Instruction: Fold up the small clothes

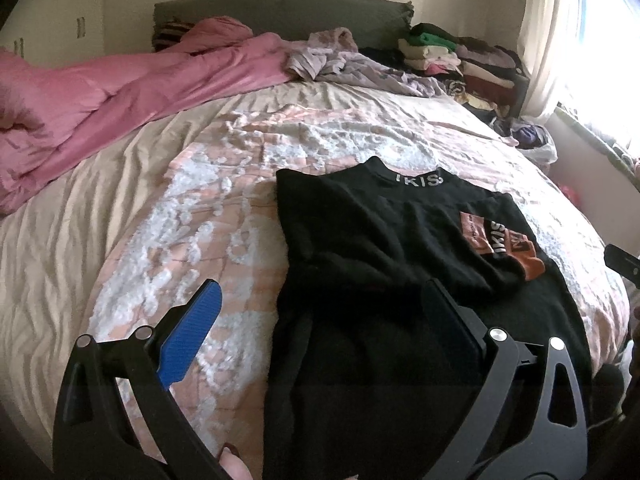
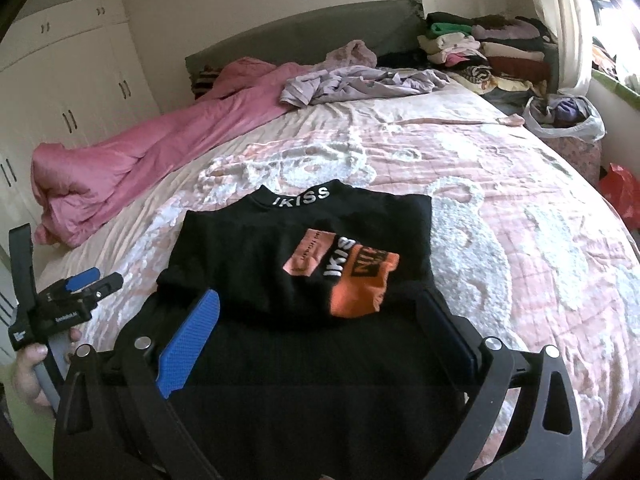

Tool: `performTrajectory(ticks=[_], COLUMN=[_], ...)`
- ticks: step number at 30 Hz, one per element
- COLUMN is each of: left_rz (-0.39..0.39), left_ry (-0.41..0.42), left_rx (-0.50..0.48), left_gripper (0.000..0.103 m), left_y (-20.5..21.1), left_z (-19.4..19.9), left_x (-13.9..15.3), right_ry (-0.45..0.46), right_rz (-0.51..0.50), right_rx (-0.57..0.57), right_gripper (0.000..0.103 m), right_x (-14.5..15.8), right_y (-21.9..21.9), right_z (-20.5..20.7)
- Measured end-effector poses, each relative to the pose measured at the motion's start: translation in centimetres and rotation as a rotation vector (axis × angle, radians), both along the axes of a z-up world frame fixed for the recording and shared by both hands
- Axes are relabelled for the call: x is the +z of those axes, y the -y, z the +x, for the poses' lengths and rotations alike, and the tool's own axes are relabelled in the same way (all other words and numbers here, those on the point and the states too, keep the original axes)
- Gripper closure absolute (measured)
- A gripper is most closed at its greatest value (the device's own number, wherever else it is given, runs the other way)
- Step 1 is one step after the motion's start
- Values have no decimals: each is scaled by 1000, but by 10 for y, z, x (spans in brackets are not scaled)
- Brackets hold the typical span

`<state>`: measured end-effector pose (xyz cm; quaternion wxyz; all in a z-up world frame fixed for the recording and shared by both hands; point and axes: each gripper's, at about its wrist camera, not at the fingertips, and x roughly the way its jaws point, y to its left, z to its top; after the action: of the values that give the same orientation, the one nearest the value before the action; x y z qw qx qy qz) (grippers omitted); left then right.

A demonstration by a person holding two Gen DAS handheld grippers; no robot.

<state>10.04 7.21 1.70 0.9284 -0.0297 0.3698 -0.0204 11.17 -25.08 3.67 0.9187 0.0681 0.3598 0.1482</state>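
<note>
Hovering over the bed (image 2: 500, 184), both the left gripper (image 1: 320, 320) and the right gripper (image 2: 324, 328) hang with jaws spread wide and empty above the black top (image 2: 280, 248), so this looks like a pause mid-fold. The next move probably calls for pinching the near hem and carrying it toward the collar. The top lies flat near the bed's front edge, sides tucked in, its orange print showing on the folded-over part.

Your left wrist camera looks forward and down from close above the bed (image 1: 120, 208), over the black top (image 1: 360, 232) from its left edge. Your right wrist camera sits centred over that top (image 2: 248, 248). Both face the headboard (image 1: 280, 12) and share the top and the folded clothes pile (image 2: 480, 44).
</note>
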Motion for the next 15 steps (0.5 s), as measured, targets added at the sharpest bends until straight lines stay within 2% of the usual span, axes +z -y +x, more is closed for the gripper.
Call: performTrajectory(ticks=[15], left_rz=[-9], left_ry=[-55], left_rx=[61], left_gripper=[10], left_y=[-28], left_z=[-37], left_x=[-7], right_ry=[-63], right_rz=[-14], right_rx=[-31], right_gripper=[5], right_x=[-22], right_y=[34], right_z=[-40])
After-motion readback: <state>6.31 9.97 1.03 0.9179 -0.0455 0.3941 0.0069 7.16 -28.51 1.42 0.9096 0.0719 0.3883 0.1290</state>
